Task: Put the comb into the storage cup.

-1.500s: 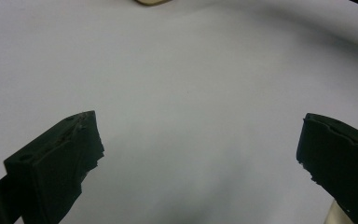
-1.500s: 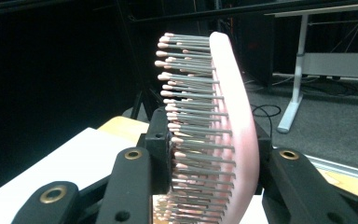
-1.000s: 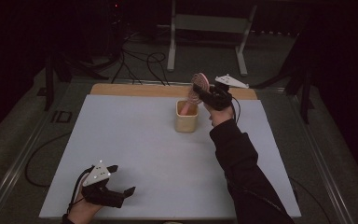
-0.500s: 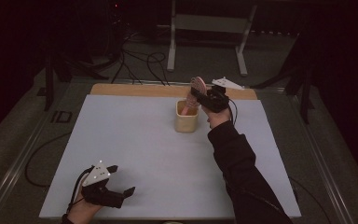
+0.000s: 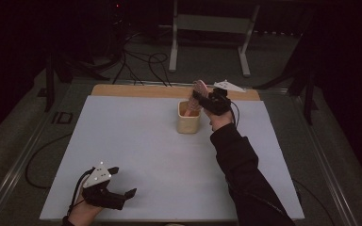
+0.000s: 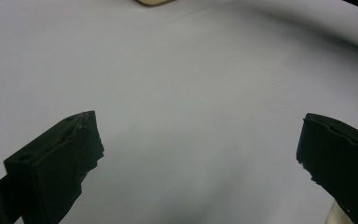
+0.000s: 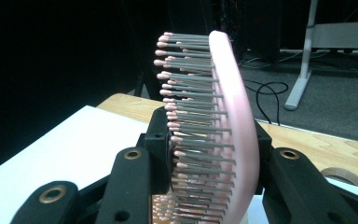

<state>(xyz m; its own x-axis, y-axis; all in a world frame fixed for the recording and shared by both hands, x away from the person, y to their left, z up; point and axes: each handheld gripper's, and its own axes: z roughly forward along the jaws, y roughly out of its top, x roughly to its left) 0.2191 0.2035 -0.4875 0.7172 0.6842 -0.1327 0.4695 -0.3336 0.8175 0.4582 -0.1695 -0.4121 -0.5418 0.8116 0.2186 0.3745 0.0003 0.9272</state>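
Fingers of the right gripper [image 5: 202, 100] clamp the pink hairbrush [image 7: 223, 126] above the beige cup [image 5: 188, 121] at the counter's [image 5: 136, 141] twelve o'clock, apparently mid-transfer, calling next for a steady vertical move; left gripper [image 5: 118, 188] idles open at seven o'clock.

Wide open run of bare white desk [image 5: 136, 141] from 7 o'clock up to 11 o'clock, with nothing between the left tool [image 5: 111, 188], low at 7 o'clock with jaws spread, and the far edge. Blocked at 12 to 1 o'clock by the beige cup [image 5: 188, 121], with the right tool [image 5: 202, 101] clamped on the pink hairbrush [image 7: 223, 135] right above its mouth, and by the dark sleeve [image 5: 245, 174] slanting from 5 o'clock up to that cup. Narrow free strip at 3 o'clock beyond the sleeve.
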